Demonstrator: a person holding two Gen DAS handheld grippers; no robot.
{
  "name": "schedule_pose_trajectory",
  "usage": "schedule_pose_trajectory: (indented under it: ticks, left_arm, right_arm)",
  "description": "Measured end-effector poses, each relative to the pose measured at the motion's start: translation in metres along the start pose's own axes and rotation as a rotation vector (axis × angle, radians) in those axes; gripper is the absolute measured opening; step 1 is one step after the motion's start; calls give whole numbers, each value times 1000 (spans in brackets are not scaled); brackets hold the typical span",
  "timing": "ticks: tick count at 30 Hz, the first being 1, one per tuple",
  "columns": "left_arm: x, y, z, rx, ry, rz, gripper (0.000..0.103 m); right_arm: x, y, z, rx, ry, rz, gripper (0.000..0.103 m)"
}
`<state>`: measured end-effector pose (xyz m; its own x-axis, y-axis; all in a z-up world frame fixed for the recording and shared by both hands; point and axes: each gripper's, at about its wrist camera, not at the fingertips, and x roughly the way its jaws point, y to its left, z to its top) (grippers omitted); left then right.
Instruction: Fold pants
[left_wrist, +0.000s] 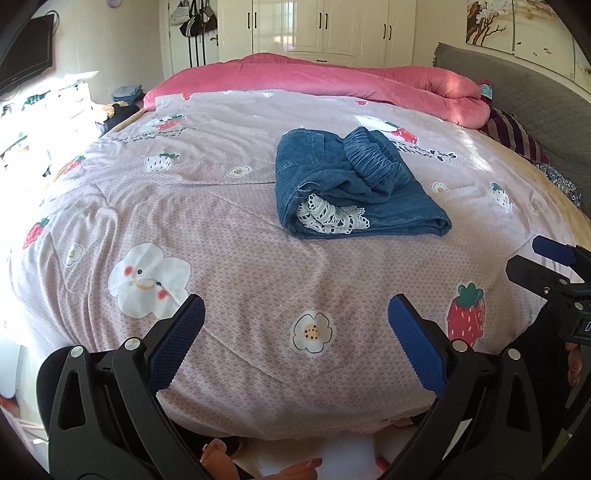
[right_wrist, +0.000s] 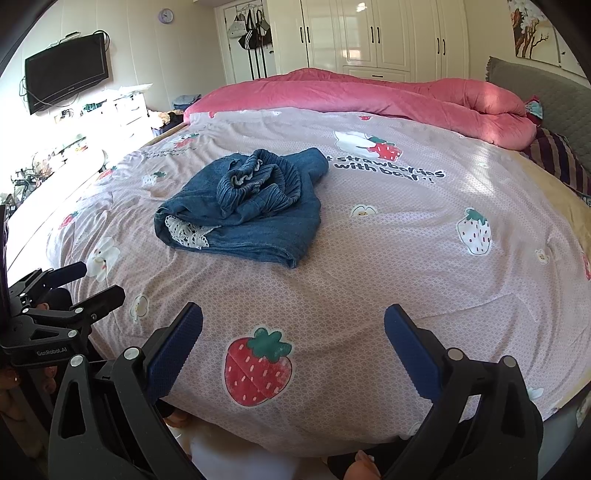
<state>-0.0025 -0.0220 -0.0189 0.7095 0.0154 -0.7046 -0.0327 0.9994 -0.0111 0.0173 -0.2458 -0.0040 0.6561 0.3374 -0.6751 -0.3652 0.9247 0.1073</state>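
Blue denim pants (left_wrist: 354, 184) with white lace trim lie folded into a compact bundle in the middle of the bed; they also show in the right wrist view (right_wrist: 251, 206), elastic waistband bunched on top. My left gripper (left_wrist: 295, 314) is open and empty, hovering over the near edge of the bed, well short of the pants. My right gripper (right_wrist: 293, 325) is open and empty, also at the near edge. The right gripper shows at the right edge of the left wrist view (left_wrist: 554, 266), and the left gripper shows at the left edge of the right wrist view (right_wrist: 66, 291).
The bed has a pinkish strawberry-print cover (left_wrist: 221, 258). A rolled pink quilt (left_wrist: 332, 77) lies along the far side, a grey headboard (right_wrist: 546, 92) and striped pillow (right_wrist: 557, 155) at right. A TV (right_wrist: 66, 74) and cluttered dresser stand at left.
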Motion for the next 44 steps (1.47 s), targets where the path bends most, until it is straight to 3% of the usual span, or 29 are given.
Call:
schedule_pose_trajectory:
  ticks: [18,30,33,36,39,44]
  left_arm:
    - [3,0,-1,10,21,-15,93]
    - [11,23,8,-63,53,-13,93]
    - [22,51,24,-126,33,32,93]
    - [31,89,49,-192,-3,15,93]
    - [69,141,89,-189,32,182,94]
    - [146,218,118,-243,142,328,94]
  right_arm:
    - [2,-4,0,2,2,-8,98]
    - [10,-29,2,38,10,-50,98]
    - [17,-60,9,75,5,-117,98]
    - [28,-100,21,121,4,-201,98]
    - [46,-162,41,190,18,-345,98]
    - [90,-274,74,304,105,-619,98]
